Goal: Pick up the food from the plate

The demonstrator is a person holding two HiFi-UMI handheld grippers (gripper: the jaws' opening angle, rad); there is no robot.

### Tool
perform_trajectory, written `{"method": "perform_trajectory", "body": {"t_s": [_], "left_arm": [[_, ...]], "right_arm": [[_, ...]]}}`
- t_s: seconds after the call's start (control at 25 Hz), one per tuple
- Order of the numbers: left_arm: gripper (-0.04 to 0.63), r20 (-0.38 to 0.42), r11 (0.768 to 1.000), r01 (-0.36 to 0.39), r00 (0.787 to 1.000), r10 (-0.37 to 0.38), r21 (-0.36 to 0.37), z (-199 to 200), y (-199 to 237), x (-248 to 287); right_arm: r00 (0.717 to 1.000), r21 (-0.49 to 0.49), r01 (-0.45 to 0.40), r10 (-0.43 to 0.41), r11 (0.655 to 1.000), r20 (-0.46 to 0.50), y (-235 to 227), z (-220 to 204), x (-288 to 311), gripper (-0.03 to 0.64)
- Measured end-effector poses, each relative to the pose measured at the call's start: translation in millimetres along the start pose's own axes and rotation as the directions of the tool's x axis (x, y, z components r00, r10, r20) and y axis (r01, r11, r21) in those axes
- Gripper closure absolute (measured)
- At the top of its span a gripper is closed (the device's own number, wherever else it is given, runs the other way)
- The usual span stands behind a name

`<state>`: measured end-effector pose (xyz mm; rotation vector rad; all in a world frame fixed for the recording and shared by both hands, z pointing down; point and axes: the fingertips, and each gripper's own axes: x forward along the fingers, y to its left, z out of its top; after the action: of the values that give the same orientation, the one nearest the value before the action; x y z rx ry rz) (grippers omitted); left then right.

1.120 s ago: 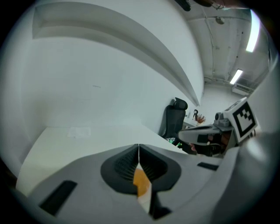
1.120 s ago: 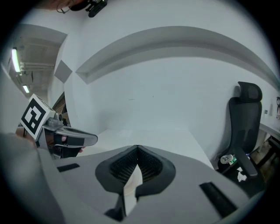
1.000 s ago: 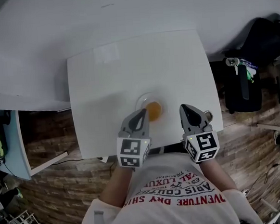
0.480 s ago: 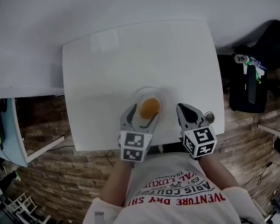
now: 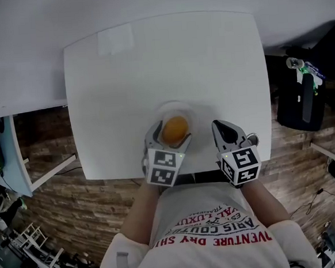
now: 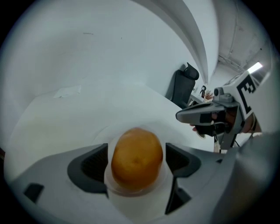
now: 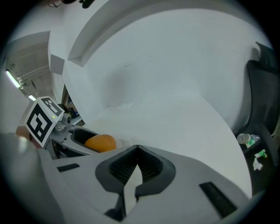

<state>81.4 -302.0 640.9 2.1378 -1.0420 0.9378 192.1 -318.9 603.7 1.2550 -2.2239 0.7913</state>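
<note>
Plate [image 5: 184,108] sits near the worktop's [image 5: 151,68] front edge, food [image 5: 174,129] on it between the left gripper's [image 5: 171,135] jaws, right gripper [image 5: 221,127] just right.

The plate [image 6: 131,192] was mostly hidden beneath the food [image 6: 136,159] between the left gripper's [image 6: 136,155] fingers [image 6: 87,164]. Bits on the bag [image 5: 295,106], well right of the right gripper's [image 5: 224,130] fingers, were too small to tell.

light soft, even | edges fisheye-warped, dark | foreground perhaps blurred
</note>
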Motion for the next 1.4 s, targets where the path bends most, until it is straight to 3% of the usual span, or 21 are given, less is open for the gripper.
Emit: {"method": "perform_trajectory", "body": {"t_s": [0.72, 0.88, 1.08, 1.4], "left_arm": [[0.235, 0.008, 0.999, -0.015, 1.000, 0.015, -0.051, 7, -6, 15], [0.235, 0.073, 0.999, 0.017, 0.997, -0.014, -0.039, 23, -16, 4], [0.235, 0.180, 1.000, -0.006, 0.984, 0.008, -0.010, 51, -18, -24], [0.235, 0.347, 0.998, -0.062, 0.936, 0.054, 0.012, 104, -17, -79]], "right_arm": [[1.000, -0.022, 0.003, -0.004, 1.000, -0.019, -17, -8, -10, 0.614], [1.000, -0.054, 0.009, -0.008, 0.999, 0.002, -16, 1, -17, 0.612], [0.999, -0.080, 0.008, -0.005, 0.997, 0.040, -5, 16, -26, 0.613], [0.990, -0.122, 0.010, 0.007, 0.992, 0.138, 9, 61, -46, 0.612]]}}
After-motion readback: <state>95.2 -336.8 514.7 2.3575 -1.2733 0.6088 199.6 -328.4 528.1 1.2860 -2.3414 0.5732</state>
